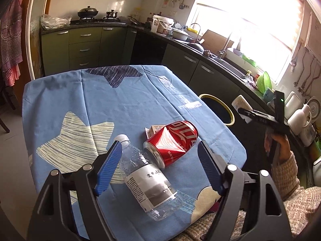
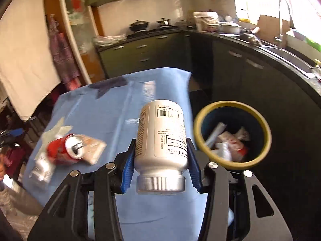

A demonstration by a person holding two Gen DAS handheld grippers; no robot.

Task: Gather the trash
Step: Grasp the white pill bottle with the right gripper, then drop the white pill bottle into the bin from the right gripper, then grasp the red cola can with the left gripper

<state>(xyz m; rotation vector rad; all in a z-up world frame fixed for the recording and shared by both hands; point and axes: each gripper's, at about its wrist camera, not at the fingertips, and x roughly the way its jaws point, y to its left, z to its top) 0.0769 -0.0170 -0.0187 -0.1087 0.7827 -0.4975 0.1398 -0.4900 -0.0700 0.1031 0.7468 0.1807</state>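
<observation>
White pill bottle (image 2: 161, 140) clamped between right gripper (image 2: 161, 165) pads, cap toward camera, beside bin (image 2: 232, 135). Left gripper (image 1: 159, 166) spread wide around water bottle (image 1: 147, 177), probably untouched; can (image 1: 172, 141) adjacent.

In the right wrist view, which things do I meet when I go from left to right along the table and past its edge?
Clear plastic bottle → red can → white pill bottle, held in the right hand-held gripper → yellow-rimmed trash bin, beside the table.
</observation>
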